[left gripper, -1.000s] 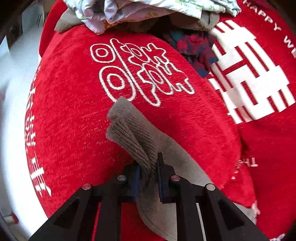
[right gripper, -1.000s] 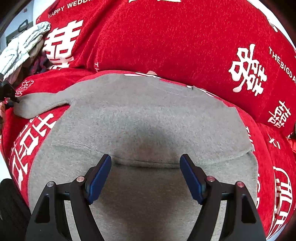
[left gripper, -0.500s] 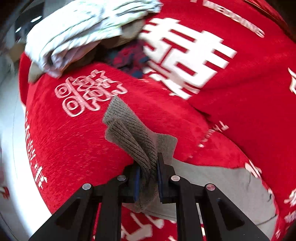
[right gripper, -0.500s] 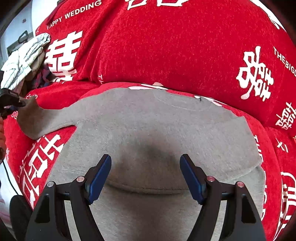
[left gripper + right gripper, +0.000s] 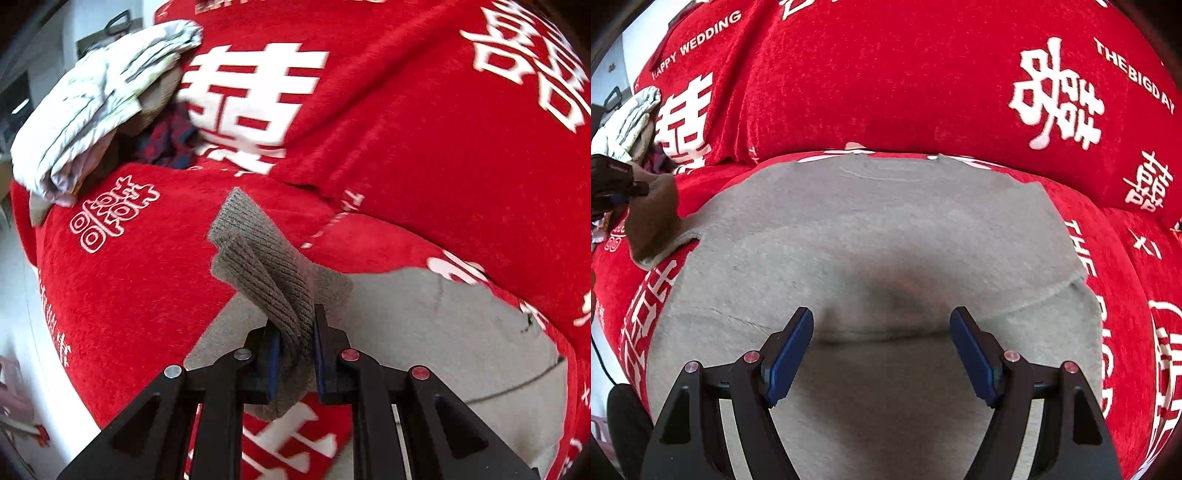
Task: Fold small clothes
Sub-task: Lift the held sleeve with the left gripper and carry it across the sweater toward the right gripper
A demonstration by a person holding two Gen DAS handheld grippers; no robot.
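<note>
Grey sweater (image 5: 879,236) lies spread flat on the red sofa cover (image 5: 923,81). Our left hand-held gripper (image 5: 295,347) pinches its ribbed cuff (image 5: 258,258) tight and lifts it up. Our right hand-held gripper (image 5: 882,347) hangs wide open over the sweater's middle, holding nothing. Only the left view clearly shows the pile of clothes (image 5: 92,110) in the sofa corner.

Lighting: bright, even daylight. Shadow: soft dark patch on the grey garment (image 5: 886,258) between my right tongs (image 5: 881,350). Left view: motion blur toward the edges. Both views: strong fisheye bowing, dark vignetted corners.
</note>
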